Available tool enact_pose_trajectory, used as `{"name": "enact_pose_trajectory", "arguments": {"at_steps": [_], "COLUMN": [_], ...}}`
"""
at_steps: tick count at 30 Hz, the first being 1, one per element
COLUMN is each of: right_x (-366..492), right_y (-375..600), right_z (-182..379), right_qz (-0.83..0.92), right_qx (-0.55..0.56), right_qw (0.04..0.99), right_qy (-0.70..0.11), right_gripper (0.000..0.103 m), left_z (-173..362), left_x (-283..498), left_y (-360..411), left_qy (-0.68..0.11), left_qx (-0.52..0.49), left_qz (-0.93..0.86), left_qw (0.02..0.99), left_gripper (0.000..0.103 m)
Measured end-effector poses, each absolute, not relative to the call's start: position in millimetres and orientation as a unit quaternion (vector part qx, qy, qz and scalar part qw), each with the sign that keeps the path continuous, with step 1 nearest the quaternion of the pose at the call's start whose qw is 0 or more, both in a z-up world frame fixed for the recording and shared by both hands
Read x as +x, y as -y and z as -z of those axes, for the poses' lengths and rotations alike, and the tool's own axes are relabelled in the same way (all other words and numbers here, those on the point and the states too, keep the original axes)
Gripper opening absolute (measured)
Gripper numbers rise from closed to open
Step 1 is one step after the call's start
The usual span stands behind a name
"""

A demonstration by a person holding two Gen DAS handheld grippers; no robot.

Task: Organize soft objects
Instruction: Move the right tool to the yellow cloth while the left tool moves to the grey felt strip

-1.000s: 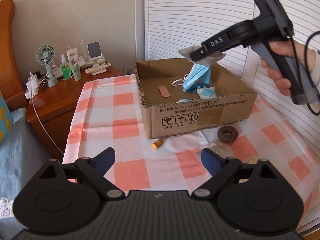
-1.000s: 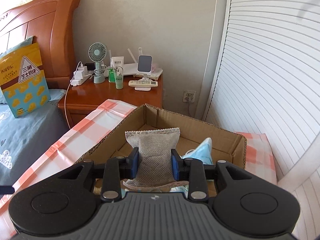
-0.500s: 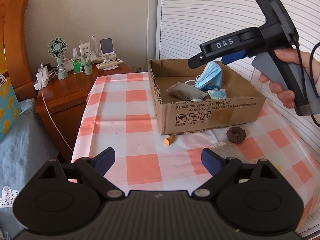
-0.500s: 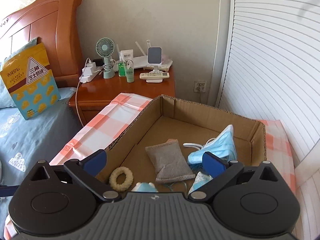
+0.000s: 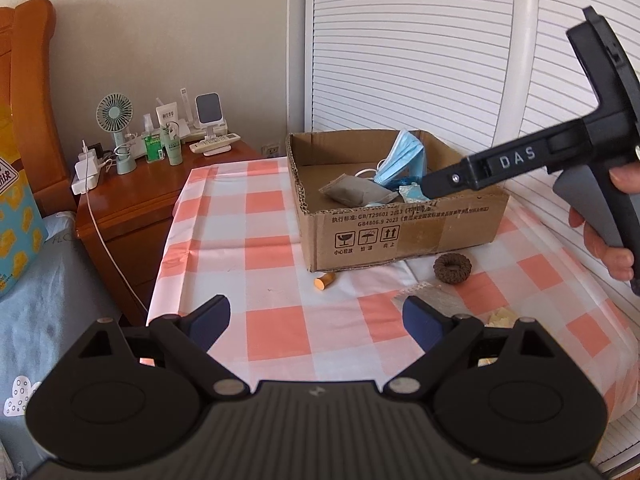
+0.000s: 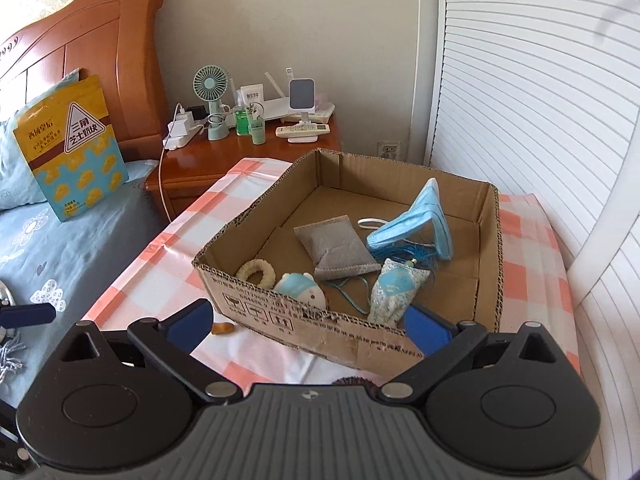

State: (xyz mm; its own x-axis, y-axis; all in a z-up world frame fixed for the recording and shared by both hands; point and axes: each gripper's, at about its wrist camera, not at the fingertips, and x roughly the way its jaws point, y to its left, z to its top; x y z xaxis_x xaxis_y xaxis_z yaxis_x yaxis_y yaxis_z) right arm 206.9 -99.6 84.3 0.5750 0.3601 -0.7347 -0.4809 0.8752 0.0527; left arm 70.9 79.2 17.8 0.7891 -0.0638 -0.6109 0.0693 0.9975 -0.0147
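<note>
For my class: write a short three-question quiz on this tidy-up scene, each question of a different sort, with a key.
1. True or false: the grey pouch lies inside the cardboard box.
2. Which thing lies on the checked cloth outside the box? A) the brown ring B) the blue face mask C) the cream ring
3. Fill in: the right gripper stands ____ with nothing between its fingers.

Key
1. True.
2. A: it lies in front of the box, near a small orange piece; the mask and the cream ring are in the box.
3. Open; so is the left gripper.
</note>
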Motion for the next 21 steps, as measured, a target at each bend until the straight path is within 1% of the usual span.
{"name": "enact_pose_trajectory", "arguments": {"at_steps": [6, 10, 14, 16, 21], "right_x": [175, 153, 131, 119, 98], "right_y": [112, 121, 125, 126, 126], "right_z": [-65, -54, -39, -31, -14], "right_qz": [-0.212, -0.209, -0.199, -0.196, -0.195], "right_qx": [-0.092, -0.087, -0.093, -0.094, -0.094], "right_qw": [0.887, 0.885, 0.878, 0.875, 0.869], "right_qy": [-0.4, -0.408, -0.425, -0.432, -0.445], "right_gripper": [0.103, 0.103, 0.103, 0.103, 0.103], "left_z": [-17, -16, -15, -13, -5], "left_x": [61, 57, 56, 57, 60], "left_y": [-78, -77, -75, -74, -71], "left_qy": [-0.323, -0.322, -0.323, -0.326, -0.338], "left_qx": [0.009, 0.012, 0.013, 0.014, 0.015], "left_qz": [0.037, 0.039, 0.044, 0.046, 0.052], "left_qw": [0.946, 0.946, 0.945, 0.944, 0.94], "left_gripper": [0.095, 0.098, 0.098, 0.101, 0.101]}}
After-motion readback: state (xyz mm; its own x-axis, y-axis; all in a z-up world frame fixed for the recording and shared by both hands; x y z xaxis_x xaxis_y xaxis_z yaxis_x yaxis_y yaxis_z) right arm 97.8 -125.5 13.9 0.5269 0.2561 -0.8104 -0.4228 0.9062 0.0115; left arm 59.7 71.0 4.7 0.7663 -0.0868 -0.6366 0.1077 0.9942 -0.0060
